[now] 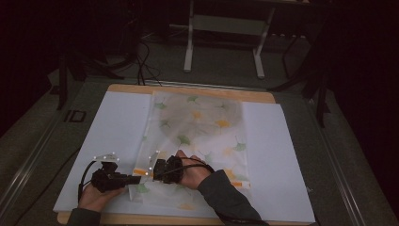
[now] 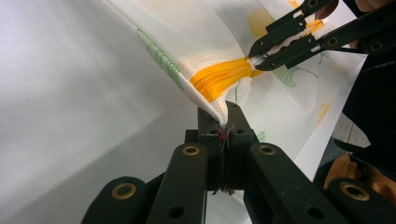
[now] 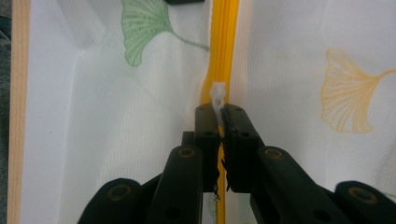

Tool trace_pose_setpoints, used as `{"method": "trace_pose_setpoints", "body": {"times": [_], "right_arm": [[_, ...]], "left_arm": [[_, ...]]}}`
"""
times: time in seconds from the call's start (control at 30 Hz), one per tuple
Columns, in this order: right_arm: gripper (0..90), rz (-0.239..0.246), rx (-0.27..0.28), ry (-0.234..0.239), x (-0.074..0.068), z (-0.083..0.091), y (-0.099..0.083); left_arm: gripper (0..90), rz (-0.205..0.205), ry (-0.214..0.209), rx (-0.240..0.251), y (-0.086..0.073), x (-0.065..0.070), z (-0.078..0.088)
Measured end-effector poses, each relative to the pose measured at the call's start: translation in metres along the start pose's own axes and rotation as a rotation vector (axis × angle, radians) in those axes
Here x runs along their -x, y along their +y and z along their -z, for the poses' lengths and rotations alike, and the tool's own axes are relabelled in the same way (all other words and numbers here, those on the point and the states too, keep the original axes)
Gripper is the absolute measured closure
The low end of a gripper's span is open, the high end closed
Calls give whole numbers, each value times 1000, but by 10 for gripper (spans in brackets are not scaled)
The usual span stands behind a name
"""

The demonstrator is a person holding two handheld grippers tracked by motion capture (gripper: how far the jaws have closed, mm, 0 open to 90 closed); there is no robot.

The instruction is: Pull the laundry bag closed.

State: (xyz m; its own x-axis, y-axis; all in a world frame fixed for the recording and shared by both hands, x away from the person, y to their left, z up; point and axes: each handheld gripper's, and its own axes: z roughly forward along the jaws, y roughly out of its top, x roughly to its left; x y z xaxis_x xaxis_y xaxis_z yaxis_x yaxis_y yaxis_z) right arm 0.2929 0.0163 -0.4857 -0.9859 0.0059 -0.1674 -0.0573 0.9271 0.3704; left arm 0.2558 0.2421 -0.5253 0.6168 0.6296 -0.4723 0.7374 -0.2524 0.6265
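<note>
Pinching the corner of a white mesh zip bag (image 2: 219,42), the left gripper (image 2: 223,122) has its two black jaws pressed tight together on the fabric edge, right where the orange zipper tape (image 2: 219,78) ends. The cloth there is a fine woven net, folded over at the pinch and pulled up into a soft ridge. The jaws themselves are flat, matte black bars with brass-coloured rivets at the pivots.

Farther along the same tape, the right gripper (image 3: 219,114) is closed on the small white zipper pull (image 3: 218,93), a thin plastic tab that stands up between its tips; in the left gripper view this gripper shows at the upper right (image 2: 256,55), its slim tips meeting at the tape. In its own view the zipper runs straight up and down as a narrow ribbed orange band (image 3: 223,42) between two panels of netting.

The bag is printed with ginkgo leaves, fan-shaped and finely veined, some green (image 3: 142,25) and some orange (image 3: 348,91). In the high view the bag (image 1: 197,122) lies flat and long in the middle of a white sheet (image 1: 113,127) that covers a light wooden table (image 1: 127,88), its near end under the two grippers, left (image 1: 136,179) and right (image 1: 149,175), which sit close together at the near edge. A dark sleeve (image 1: 226,195) covers the right forearm.
</note>
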Motion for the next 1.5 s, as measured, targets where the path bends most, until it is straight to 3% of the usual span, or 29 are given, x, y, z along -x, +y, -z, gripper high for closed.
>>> {"method": "trace_pose_setpoints", "body": {"times": [0.67, 0.7, 1.5], "right_arm": [[865, -2, -7, -12, -3, 11, -13], [900, -4, -5, -17, -4, 12, -15], [900, -6, 1, -61, -3, 15, -31]], "left_arm": [[886, -3, 3, 3, 0, 1, 1], [886, -4, 3, 3, 0, 1, 0], [885, 3, 4, 18, -1, -1, 4]]}}
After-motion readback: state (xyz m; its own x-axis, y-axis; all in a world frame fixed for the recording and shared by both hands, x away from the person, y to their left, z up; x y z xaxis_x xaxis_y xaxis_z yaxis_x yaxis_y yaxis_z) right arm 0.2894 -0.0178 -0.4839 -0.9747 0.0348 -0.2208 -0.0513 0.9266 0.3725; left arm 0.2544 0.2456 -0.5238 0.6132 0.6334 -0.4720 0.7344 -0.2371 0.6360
